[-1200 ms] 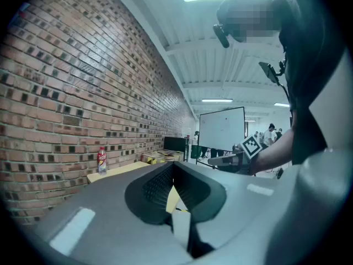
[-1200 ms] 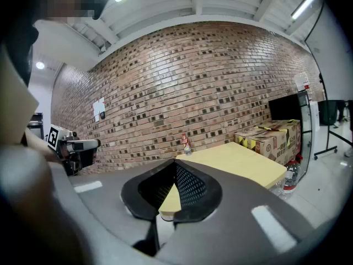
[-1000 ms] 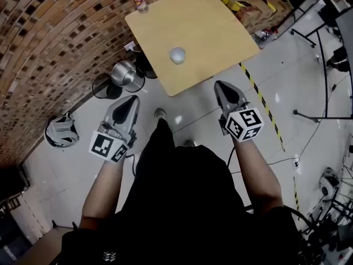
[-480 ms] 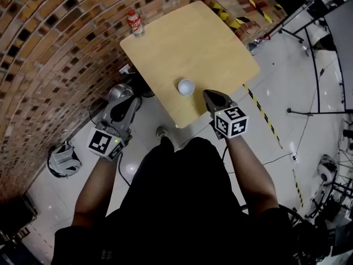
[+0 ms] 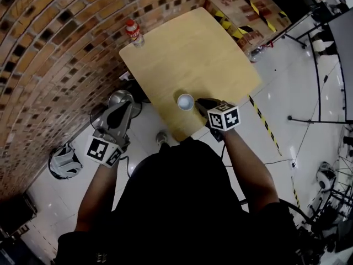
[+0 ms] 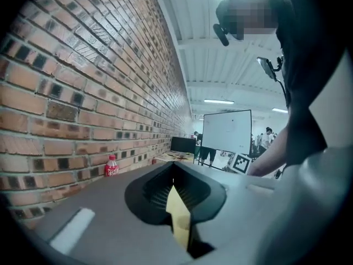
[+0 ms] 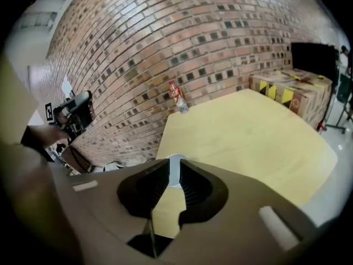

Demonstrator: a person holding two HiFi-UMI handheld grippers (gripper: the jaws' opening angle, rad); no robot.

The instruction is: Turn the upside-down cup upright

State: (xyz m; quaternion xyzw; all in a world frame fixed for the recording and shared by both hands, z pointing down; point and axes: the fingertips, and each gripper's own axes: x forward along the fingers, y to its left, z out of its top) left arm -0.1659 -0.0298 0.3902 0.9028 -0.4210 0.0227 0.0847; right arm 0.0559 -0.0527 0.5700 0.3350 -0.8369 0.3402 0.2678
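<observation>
Forward and downward, the right tongs (image 5: 202, 104) are held out on an extended forearm toward the cup (image 5: 186, 101), which is seen on the tabletop (image 5: 187, 48) close to its near edge. Their jaws have just been opening and are parted slightly, with the cup just beyond the tips and ungripped. Left of the tabletop and clear of it, the left tongs (image 5: 126, 108) are held roughly level, tips closed on nothing.

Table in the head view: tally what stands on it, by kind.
Cup: 1
Bottle: 1
Total: 2
</observation>
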